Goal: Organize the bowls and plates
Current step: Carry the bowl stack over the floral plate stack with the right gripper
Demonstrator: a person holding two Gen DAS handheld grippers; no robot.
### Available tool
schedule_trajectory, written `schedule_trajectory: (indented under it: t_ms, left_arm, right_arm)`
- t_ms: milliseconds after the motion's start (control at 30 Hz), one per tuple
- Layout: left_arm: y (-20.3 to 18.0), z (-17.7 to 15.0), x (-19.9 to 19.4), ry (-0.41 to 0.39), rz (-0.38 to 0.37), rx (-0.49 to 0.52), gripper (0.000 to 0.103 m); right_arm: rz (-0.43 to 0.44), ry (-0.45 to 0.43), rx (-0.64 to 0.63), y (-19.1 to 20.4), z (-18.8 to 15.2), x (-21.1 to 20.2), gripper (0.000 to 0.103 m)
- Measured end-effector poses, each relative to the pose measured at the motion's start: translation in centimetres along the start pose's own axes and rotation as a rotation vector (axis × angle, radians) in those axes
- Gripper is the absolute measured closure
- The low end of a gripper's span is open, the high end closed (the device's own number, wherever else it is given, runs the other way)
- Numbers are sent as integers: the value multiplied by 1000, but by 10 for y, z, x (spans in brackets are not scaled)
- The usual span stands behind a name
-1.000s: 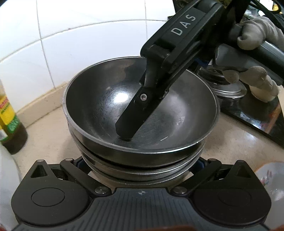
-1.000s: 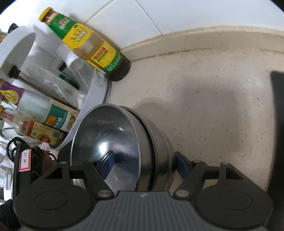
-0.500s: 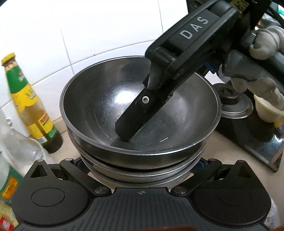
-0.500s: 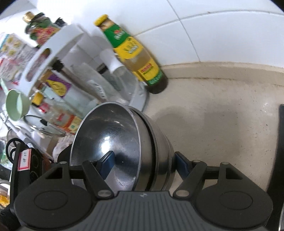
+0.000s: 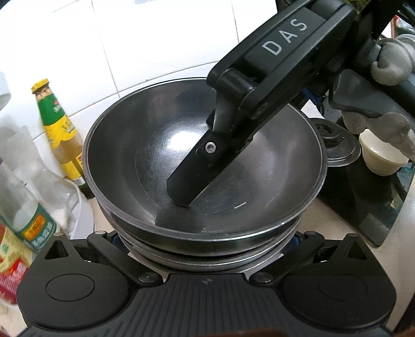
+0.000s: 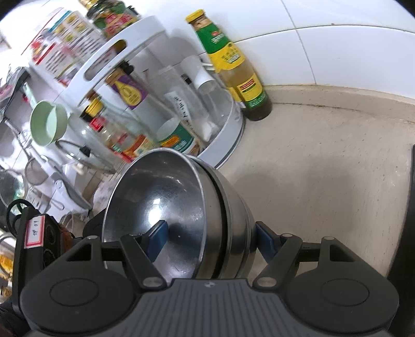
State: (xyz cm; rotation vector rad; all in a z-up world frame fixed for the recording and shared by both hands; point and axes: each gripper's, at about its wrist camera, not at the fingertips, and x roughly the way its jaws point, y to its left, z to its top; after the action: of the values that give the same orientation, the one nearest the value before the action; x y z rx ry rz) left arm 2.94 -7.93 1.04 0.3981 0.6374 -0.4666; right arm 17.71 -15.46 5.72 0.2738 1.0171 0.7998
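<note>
White tiled wall (image 6: 350,51), beige speckled counter (image 6: 324,160), white condiment rack (image 6: 145,33), bright light

- Speckled beige surface (image 6: 324,160) meets white tiled wall at twelve o'clock.
- Yellow-capped sauce bottle (image 6: 233,67) stands on it at twelve o'clock.
- White round condiment rack (image 6: 228,145) sits just beside the bottle, at ten o'clock.

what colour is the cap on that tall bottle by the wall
Yellow. The cap tops the green-and-yellow labelled bottle, clearest in the right wrist view.
</note>
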Motion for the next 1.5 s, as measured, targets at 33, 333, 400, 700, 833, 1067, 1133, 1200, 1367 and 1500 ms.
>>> schedule_trajectory:
  t_ms: [33,333,400,700,833,1067,1133,1200,1367,1500]
  left_arm:
    - [4,-2,-8,2,7,-7,0]
    - [-2,-12,-33,30,49,-47,0]
    - [-7,-17,-38,36,52,-54,0]
    - [-20,-36,-49,61,59,-76,0]
    - [-21,-41,-50,64,57,-97,0]
    - [-20,-54,-36,96,46,-131,0]
    - [-20,-57,-32,107,41,-134,0]
    - [-19,-59,-27,120,36,-137,0]
    - [-18,-63,-15,149,28,-142,0]
    - [-13,-63,-10,149,16,-165,0]
  right_arm:
    - [3,2,-5,2,-3,-2,33]
    - [25,32,-48,26,-32,-15,33]
    - [30,42,-49,30,-39,-16,33]
    - [26,81,-64,41,-64,-12,33]
    - [23,88,-71,44,-70,-10,33]
    - [20,118,-50,38,-80,5,33]
    - [17,130,-42,34,-84,9,33]
    - [15,143,-33,31,-88,14,33]
    - [7,164,-15,24,-94,24,33]
    - [1,171,15,14,-98,29,33]
